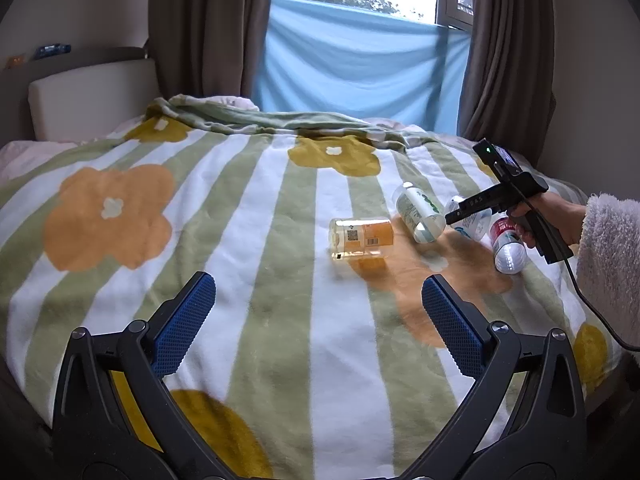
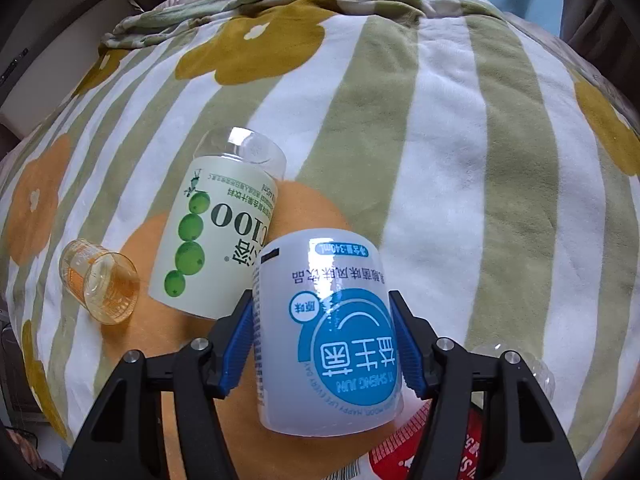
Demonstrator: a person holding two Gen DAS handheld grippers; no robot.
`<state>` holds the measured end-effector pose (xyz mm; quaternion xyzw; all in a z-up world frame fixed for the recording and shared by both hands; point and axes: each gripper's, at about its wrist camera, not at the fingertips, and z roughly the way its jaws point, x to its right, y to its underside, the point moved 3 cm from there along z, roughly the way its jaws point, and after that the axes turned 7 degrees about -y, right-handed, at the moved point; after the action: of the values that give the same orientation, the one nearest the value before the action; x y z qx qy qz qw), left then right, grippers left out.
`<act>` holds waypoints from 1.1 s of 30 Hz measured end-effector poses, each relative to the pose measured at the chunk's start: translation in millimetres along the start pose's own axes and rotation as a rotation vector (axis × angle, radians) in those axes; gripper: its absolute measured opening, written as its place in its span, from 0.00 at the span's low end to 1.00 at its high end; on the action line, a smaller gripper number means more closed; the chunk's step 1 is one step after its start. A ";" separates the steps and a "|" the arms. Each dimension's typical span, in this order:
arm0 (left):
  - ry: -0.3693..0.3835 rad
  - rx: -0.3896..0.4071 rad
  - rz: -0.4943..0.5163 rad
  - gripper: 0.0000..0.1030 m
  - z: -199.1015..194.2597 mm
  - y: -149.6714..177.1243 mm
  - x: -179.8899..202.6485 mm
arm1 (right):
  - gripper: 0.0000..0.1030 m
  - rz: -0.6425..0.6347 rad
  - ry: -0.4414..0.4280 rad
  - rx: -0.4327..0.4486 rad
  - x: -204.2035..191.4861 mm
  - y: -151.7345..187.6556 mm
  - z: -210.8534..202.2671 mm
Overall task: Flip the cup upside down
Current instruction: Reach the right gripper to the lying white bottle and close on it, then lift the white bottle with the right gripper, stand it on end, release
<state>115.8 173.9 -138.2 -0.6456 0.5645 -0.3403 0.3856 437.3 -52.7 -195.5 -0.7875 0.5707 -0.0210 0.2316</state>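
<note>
The right gripper (image 2: 322,344) has its blue pads either side of the white plastic cup with the blue label (image 2: 324,320), jaws closed to its width and seemingly touching its walls. That cup lies just right of the clear green-labelled cup (image 2: 212,236), the two touching. A firm, centred squeeze seems wise before lifting clear, then rolling the wrist and setting it rim-down on the striped flowered blanket (image 2: 460,160). The left gripper (image 1: 316,320) hangs wide open, empty, nearer than the green-labelled cup.
</note>
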 end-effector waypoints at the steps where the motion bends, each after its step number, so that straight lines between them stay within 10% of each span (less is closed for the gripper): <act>1: 0.003 0.002 -0.001 1.00 -1.5 -0.5 -0.6 | 0.57 -0.003 0.000 0.017 -3.1 3.3 -7.4; 9: 0.015 0.011 0.000 1.00 -15.0 0.1 -7.0 | 0.57 -0.096 -0.074 0.237 -76.2 47.8 -96.4; 16: 0.003 0.040 0.048 1.00 -39.3 -4.3 -9.7 | 0.57 -0.101 0.029 0.339 -149.3 128.1 -103.9; 33: 0.009 -0.051 0.017 1.00 -47.3 12.6 -37.3 | 0.57 0.022 0.079 0.159 -166.0 172.2 -4.3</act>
<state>63.7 204.6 -127.2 -0.6489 0.5802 -0.3253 0.3693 225.2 55.2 -220.2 -0.7589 0.5845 -0.0950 0.2710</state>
